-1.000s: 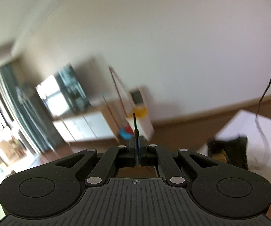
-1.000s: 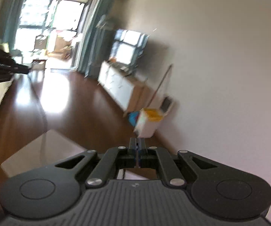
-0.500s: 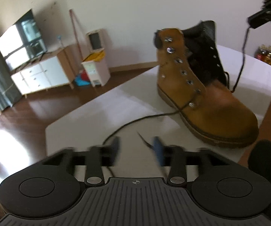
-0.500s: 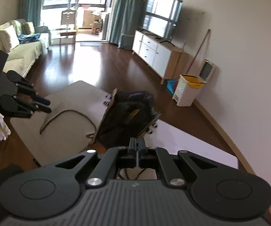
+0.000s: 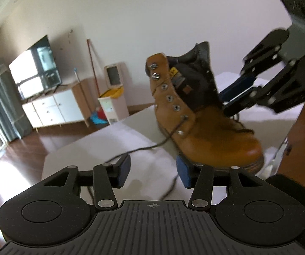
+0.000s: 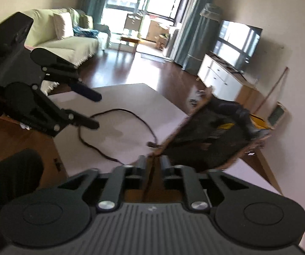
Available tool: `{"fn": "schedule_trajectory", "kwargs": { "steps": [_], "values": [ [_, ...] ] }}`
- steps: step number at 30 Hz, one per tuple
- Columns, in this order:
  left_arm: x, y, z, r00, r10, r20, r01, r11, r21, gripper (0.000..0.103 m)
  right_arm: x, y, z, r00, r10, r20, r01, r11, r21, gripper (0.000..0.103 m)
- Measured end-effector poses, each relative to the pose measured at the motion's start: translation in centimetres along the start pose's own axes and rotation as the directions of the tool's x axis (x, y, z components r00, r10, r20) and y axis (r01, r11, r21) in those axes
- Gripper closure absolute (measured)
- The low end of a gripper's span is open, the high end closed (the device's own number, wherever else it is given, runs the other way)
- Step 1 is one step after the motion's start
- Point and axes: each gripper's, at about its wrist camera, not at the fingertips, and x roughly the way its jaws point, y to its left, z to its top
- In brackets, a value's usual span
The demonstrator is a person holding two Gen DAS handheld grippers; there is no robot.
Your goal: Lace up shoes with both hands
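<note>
The left tongs (image 5: 153,171) are held released just above the white desk (image 5: 101,146), nothing gripped, the dark lace (image 5: 152,146) lying beneath and beside them; the right tongs (image 6: 153,165), whose jaws have just been opening, are parted slightly with nothing visibly gripped, close by the boot (image 5: 197,119). The lace is judged limp, thin and light, best taken near its free end, whose stiff tip could be fed through an eyelet. The tan, stiff-looking leather boot, with metal eyelets and black tongue, is stood upright on the desk
</note>
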Motion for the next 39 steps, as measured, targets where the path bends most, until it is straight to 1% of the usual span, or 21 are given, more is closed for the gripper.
{"fn": "schedule_trajectory", "kwargs": {
  "steps": [1,3,6,9,11,12,13,14,16,17,18,20,24,26,28,29,30,31,33,35,39],
  "values": [
    [-0.4,-0.4,-0.1,1.000,0.002,0.003,-0.002,1.000,0.002,0.051,-0.3,0.1,-0.3,1.000,-0.009,0.017,0.009,1.000,0.013,0.081],
    [-0.7,-0.7,-0.3,1.000,-0.002,0.013,0.002,1.000,0.005,0.051,-1.7,-0.5,-0.8,0.998,-0.034,0.051,0.030,0.996,0.085,0.078],
    [-0.4,-0.8,-0.5,0.999,-0.036,0.026,0.036,0.999,-0.010,0.051,-3.1,-1.1,-1.4,0.996,-0.068,0.059,0.059,0.988,0.146,0.071],
    [0.6,-0.8,-0.3,0.994,-0.096,0.048,0.097,0.995,-0.016,0.052,-4.4,-1.6,-2.0,0.994,-0.096,0.054,0.084,0.976,0.203,0.071],
    [1.6,-0.9,0.2,0.984,-0.163,0.067,0.163,0.987,0.005,0.055,-4.7,-1.6,-2.3,0.994,-0.099,0.040,0.089,0.974,0.208,0.071],
    [2.5,-1.0,0.7,0.975,-0.211,0.075,0.210,0.977,0.028,0.056,-5.0,-1.7,-2.6,0.994,-0.100,0.036,0.090,0.972,0.216,0.071],
    [3.1,-1.0,1.0,0.965,-0.248,0.081,0.245,0.968,0.047,0.059,-5.1,-1.8,-2.8,0.994,-0.100,0.035,0.090,0.971,0.223,0.070],
    [3.6,-1.0,1.2,0.961,-0.265,0.079,0.261,0.964,0.061,0.061,-5.5,-2.0,-3.1,0.995,-0.091,0.034,0.080,0.967,0.242,0.069],
    [5.2,-0.5,1.8,0.940,-0.335,0.069,0.326,0.938,0.115,0.067,-5.9,-2.6,-3.7,0.997,-0.062,0.047,0.047,0.960,0.274,0.069],
    [5.9,-0.1,1.9,0.928,-0.369,0.057,0.360,0.924,0.129,0.068,-5.9,-3.2,-4.1,0.998,-0.031,0.053,0.014,0.953,0.302,0.069],
    [6.6,0.4,2.0,0.915,-0.402,0.045,0.392,0.909,0.143,0.072,-5.5,-3.6,-4.3,0.998,-0.014,0.056,-0.004,0.949,0.316,0.069],
    [7.6,1.1,2.0,0.893,-0.449,0.027,0.440,0.884,0.155,0.072,-4.8,-4.6,-4.8,0.997,0.041,0.060,-0.060,0.935,0.349,0.069],
    [10.2,2.6,1.9,0.840,-0.542,-0.010,0.537,0.830,0.151,0.072,-3.6,-5.4,-5.1,0.996,0.065,0.056,-0.081,0.928,0.365,0.069],
    [10.9,3.0,1.8,0.803,-0.596,-0.011,0.591,0.794,0.144,0.072,-3.1,-5.8,-5.3,0.996,0.069,0.053,-0.084,0.922,0.379,0.066],
    [11.4,3.1,1.7,0.783,-0.622,-0.010,0.616,0.773,0.153,0.072,-3.0,-6.1,-5.5,0.997,0.060,0.052,-0.076,0.918,0.389,0.066],
    [11.6,3.1,1.6,0.776,-0.630,-0.008,0.623,0.766,0.157,0.074,-2.8,-6.2,-5.7,0.997,0.064,0.049,-0.079,0.915,0.397,0.066],
    [11.8,3.1,1.6,0.768,-0.640,-0.004,0.632,0.758,0.159,0.085,-2.6,-6.4,-5.8,0.997,0.069,0.047,-0.082,0.911,0.404,0.066],
    [11.9,3.1,1.5,0.762,-0.647,0.000,0.639,0.752,0.160,0.100,-2.4,-6.5,-6.0,0.996,0.074,0.044,-0.086,0.907,0.411,0.066],
    [12.0,2.7,1.3,0.756,-0.654,-0.008,0.644,0.743,0.183,0.101,-2.1,-6.4,-6.4,0.995,0.092,0.046,-0.103,0.904,0.414,0.066],
    [11.7,2.5,1.4,0.759,-0.651,-0.011,0.639,0.741,0.205,0.102,-2.1,-6.1,-6.6,0.992,0.113,0.054,-0.125,0.908,0.400,0.066],
    [10.8,2.9,1.7,0.767,-0.642,0.009,0.623,0.748,0.227,0.102,-2.1,-4.8,-5.7,0.988,0.139,0.068,-0.153,0.945,0.290,0.066]
  ]
}}
